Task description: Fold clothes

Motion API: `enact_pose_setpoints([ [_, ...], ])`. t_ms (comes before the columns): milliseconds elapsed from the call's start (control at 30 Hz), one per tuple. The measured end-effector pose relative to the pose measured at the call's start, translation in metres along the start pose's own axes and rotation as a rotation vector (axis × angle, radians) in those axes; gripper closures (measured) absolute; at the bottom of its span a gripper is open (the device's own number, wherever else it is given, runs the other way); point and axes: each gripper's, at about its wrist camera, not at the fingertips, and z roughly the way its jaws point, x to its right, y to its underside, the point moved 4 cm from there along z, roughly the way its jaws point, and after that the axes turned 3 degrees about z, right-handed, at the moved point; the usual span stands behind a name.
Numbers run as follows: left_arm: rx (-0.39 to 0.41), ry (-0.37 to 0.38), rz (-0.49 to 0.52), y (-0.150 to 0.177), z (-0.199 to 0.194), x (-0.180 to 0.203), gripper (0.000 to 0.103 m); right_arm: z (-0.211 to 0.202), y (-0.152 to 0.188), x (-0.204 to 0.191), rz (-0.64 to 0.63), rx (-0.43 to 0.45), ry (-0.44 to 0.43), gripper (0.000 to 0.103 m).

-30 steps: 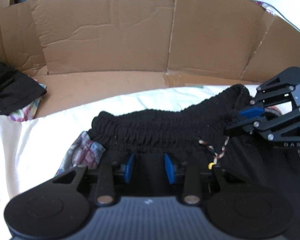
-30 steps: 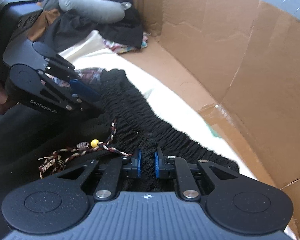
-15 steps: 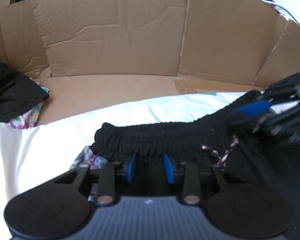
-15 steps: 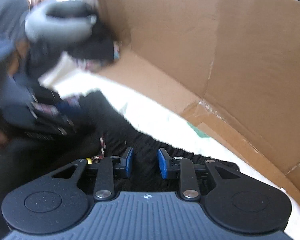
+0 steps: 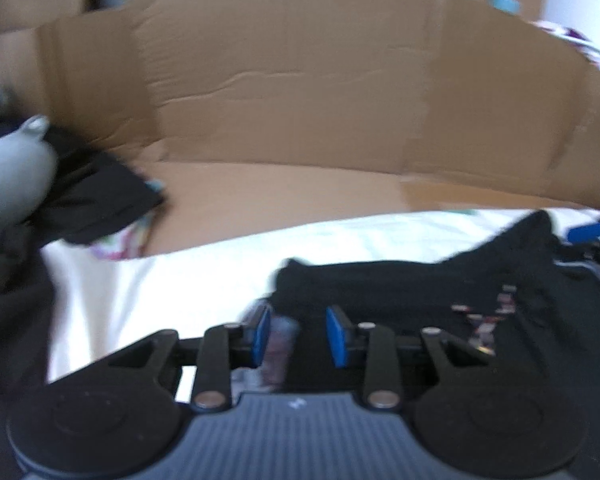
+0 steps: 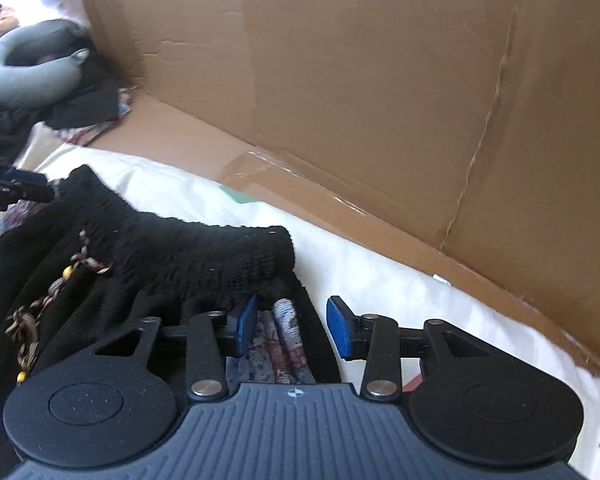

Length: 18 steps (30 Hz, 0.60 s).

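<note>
— Black smocked garment [image 6: 204,256]: where is it positioned?

— It lies on the white sheet [image 6: 380,276], elastic waistband toward the cardboard wall [image 6: 380,100]. A braided drawstring with a yellow bead [image 6: 66,273] rests on the fabric left of centre in the right wrist view.

— State of the right gripper [image 6: 292,326]?

— Jaws spread; they have just been opening. Both blue pads stand clear of the cloth. Between them show a strip of patterned lining [image 6: 288,332] and the garment's black edge, neither pressed. The waistband's end sits just beyond the left pad.

— And the left gripper [image 5: 299,336]?

— Jaws partly apart, over the other end of the waistband [image 5: 380,280]. Some patterned fabric sits between the pads. The left wrist view is blurred, so I cannot tell whether the pads pinch it or only straddle it.

— Surroundings?

— A grey neck pillow [image 6: 28,76] lies on a dark clothes pile [image 6: 80,108] at the far left, well apart from the garment. The left gripper's blue tip also appears at the left edge of the right wrist view, just beside the waistband's raised corner.
</note>
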Motion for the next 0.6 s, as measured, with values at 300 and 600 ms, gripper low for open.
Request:
enact_pose_setpoints([
  [300,-0.06,0.03,-0.08,-0.001,0.024,-0.018,0.052,0.022,-0.008,-0.005,-0.071,-0.044,-0.024,0.09],
  [600,-0.117,0.059,-0.028,-0.006,0.023,-0.013,0.088,0.018,-0.019,-0.002,-0.081,-0.073,0.04,0.096],
])
